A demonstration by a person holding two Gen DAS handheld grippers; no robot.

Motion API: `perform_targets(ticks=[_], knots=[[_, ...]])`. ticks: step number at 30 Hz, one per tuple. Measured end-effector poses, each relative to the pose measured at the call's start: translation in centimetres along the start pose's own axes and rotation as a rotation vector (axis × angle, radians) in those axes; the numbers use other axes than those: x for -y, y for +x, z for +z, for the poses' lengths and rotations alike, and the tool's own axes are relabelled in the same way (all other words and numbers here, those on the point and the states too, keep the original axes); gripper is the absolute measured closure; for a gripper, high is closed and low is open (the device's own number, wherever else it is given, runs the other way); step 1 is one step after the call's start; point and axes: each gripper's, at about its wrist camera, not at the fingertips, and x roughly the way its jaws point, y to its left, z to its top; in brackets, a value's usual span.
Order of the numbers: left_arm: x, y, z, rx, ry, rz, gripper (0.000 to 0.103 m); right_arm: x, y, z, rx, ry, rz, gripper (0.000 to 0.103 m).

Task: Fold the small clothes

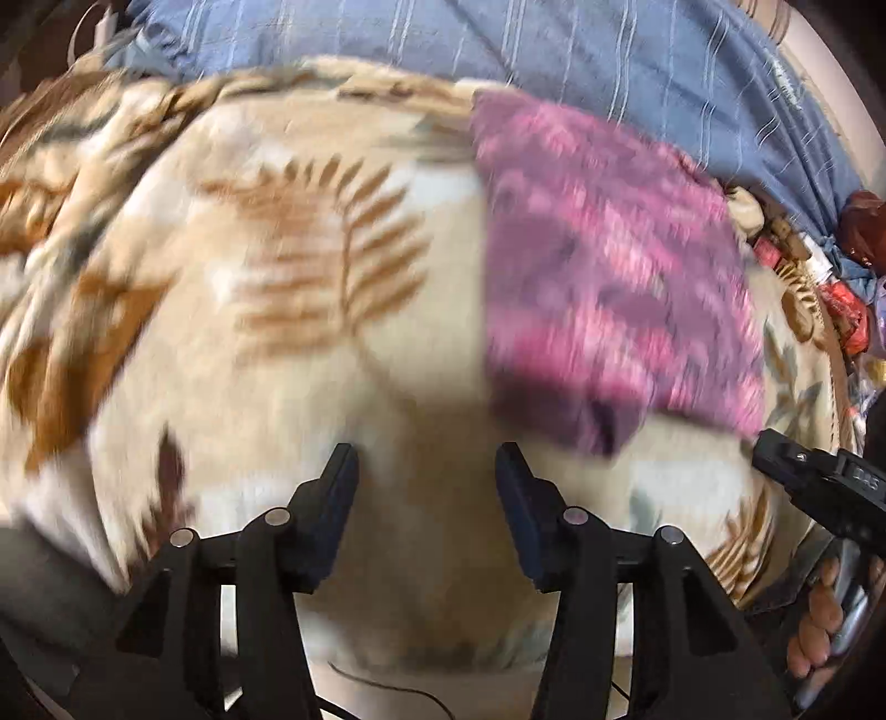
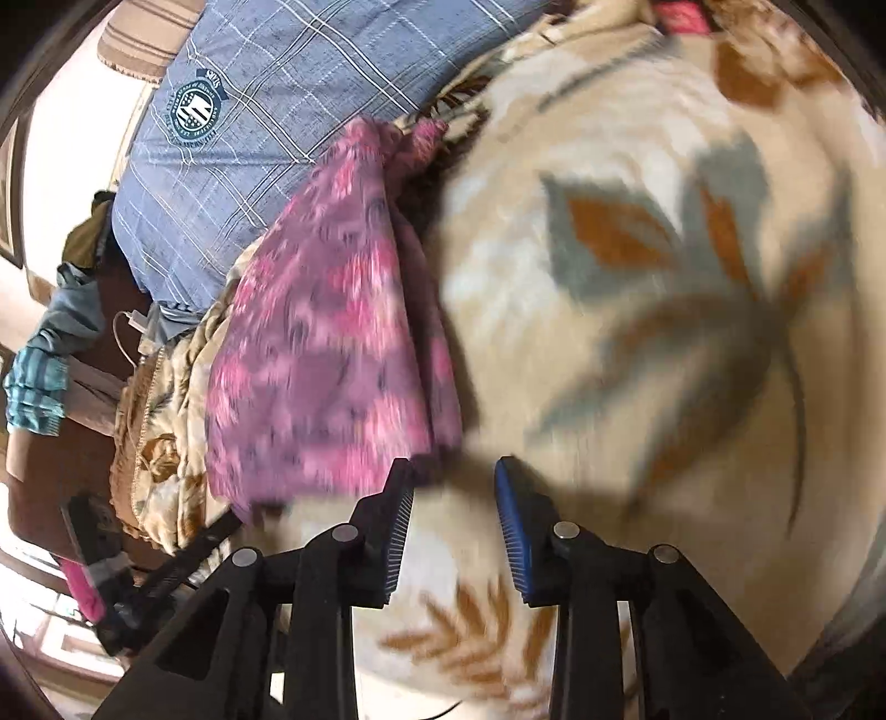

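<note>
A small pink and purple patterned garment [image 1: 614, 266] lies folded on a cream blanket with brown leaf print [image 1: 310, 310]. In the left wrist view it is ahead and to the right of my left gripper [image 1: 426, 459], which is open and empty above the blanket. In the right wrist view the garment [image 2: 332, 343] lies ahead and left of my right gripper [image 2: 454, 471], which is open and empty, its left fingertip close to the garment's near edge. The right gripper also shows at the right edge of the left wrist view [image 1: 819, 476].
A blue striped pillow [image 1: 498, 50] lies beyond the blanket; it also shows in the right wrist view [image 2: 266, 111]. Cluttered small items [image 1: 819, 266] sit past the blanket's right edge. A cable and charger [image 2: 138, 332] and teal cloth [image 2: 39, 387] lie at the left.
</note>
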Motion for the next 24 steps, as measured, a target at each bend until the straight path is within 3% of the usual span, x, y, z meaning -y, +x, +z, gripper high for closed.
perform_targets(ticks=[6,10,14,16,21,24], knots=[[0.9,-1.6,-3.3,0.034,0.016,0.004,0.053,1.6,-1.5,-4.5,-0.008,0.069,0.047,0.069],[2.0,-2.4,-4.4,0.053,0.050,0.042,0.053,1.8,-2.2,-6.5,-0.016,0.084,0.028,0.068],[2.6,-3.8,-5.3,0.074,0.060,0.072,0.051,0.4,-3.2,-7.4,0.006,0.044,-0.040,0.058],[2.6,-4.8,-5.9,0.077,0.055,0.058,0.050,-0.7,-4.3,-8.0,0.051,0.000,-0.078,0.046],[3.4,-7.2,-6.4,0.105,0.099,0.136,0.050,-4.5,-7.5,-8.6,0.154,-0.149,-0.217,0.036],[3.9,-10.0,-6.2,0.175,0.136,0.187,0.047,-6.8,-9.5,-8.8,0.177,-0.212,-0.290,0.034]])
